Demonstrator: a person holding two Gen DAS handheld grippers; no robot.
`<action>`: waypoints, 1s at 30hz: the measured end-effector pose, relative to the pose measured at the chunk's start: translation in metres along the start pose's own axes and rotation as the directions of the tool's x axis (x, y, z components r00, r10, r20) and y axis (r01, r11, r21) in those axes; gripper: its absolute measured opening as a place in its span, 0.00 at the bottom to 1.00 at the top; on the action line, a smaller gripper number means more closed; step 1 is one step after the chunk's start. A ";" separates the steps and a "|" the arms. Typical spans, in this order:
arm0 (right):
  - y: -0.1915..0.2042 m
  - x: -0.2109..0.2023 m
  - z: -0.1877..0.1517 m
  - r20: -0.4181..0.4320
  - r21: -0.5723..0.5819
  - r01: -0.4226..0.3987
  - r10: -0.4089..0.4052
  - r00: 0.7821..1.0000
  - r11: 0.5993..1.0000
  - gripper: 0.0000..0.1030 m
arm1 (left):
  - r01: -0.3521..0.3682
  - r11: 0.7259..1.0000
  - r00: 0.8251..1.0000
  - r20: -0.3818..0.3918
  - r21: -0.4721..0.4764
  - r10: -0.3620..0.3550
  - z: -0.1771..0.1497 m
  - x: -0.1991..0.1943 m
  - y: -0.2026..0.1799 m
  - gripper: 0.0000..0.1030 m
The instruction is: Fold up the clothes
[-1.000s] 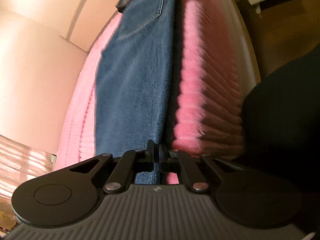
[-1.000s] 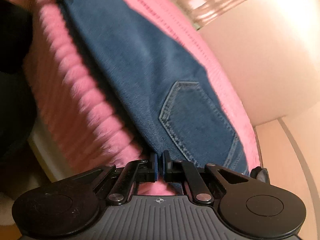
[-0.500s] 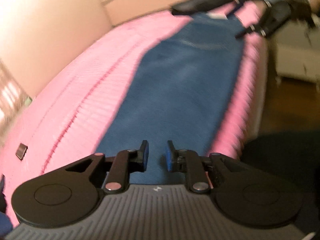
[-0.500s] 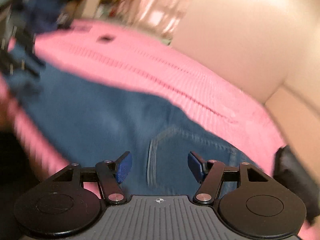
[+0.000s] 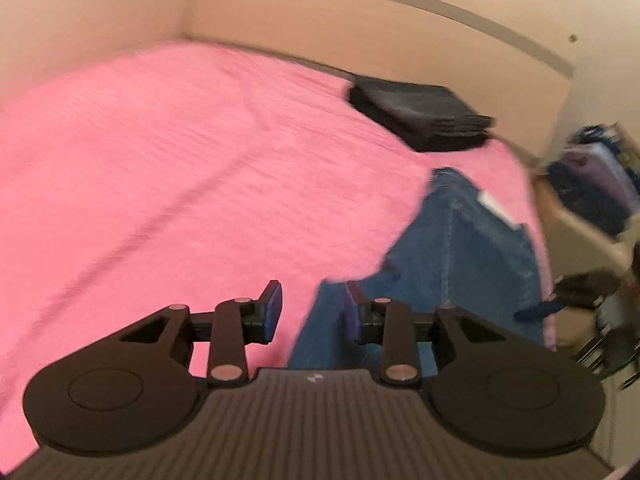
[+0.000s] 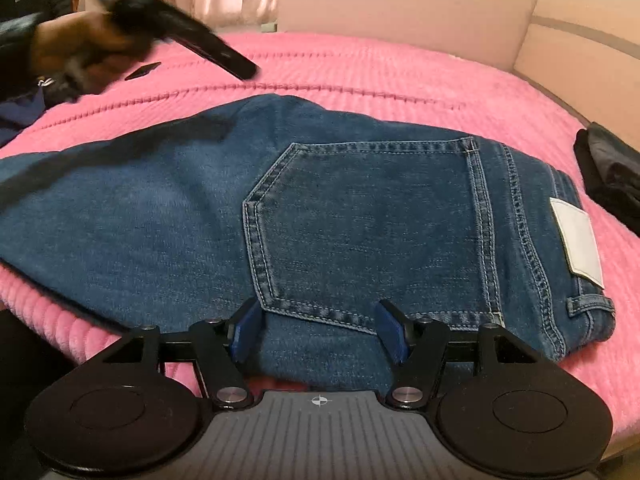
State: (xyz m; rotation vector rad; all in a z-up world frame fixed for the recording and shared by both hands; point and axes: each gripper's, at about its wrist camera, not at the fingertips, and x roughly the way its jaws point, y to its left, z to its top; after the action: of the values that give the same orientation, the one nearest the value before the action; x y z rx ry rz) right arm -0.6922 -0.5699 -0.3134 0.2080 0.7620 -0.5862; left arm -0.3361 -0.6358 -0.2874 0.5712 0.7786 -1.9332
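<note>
A pair of blue jeans (image 6: 360, 216) lies flat on the pink bedspread (image 6: 380, 76), back pocket up, waistband with a white label to the right. My right gripper (image 6: 318, 330) is open and empty just above the jeans' near edge below the pocket. My left gripper (image 5: 312, 310) is open and empty above the bedspread; the jeans (image 5: 460, 264) lie to its right in that view. The left gripper also shows, blurred, in the right wrist view (image 6: 180, 44), raised over the far left of the bed.
A stack of folded dark clothes (image 5: 424, 116) sits at the bed's far corner, also seen in the right wrist view (image 6: 608, 176). A small dark object (image 6: 142, 71) lies on the bedspread. Beige walls border the bed. Clutter (image 5: 592, 184) stands beyond the bed's edge.
Both grippers were shut on the jeans' edges a second ago. They have opened, let the jeans go flat on the bed, and lifted away; the left one has swung off to the side.
</note>
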 end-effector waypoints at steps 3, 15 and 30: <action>0.000 -0.002 -0.004 0.015 -0.005 0.005 -0.005 1.000 1.000 0.60 | 0.081 0.996 0.986 -0.142 -0.033 -0.085 0.007 0.035 0.012 0.37; -0.002 0.001 -0.010 0.054 -0.003 -0.002 0.002 0.999 1.000 0.60 | 0.228 0.941 0.959 -0.109 -0.251 -0.261 -0.002 0.023 0.018 0.13; -0.001 -0.002 -0.014 0.080 -0.006 -0.004 0.004 0.997 1.000 0.60 | 0.073 0.906 0.996 0.074 -0.417 -0.046 -0.013 0.011 0.040 0.01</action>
State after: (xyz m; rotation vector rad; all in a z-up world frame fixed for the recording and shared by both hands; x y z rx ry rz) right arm -0.7022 -0.5651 -0.3217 0.1800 0.6859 -0.5854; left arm -0.3044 -0.6474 -0.3154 0.2234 1.1440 -1.7528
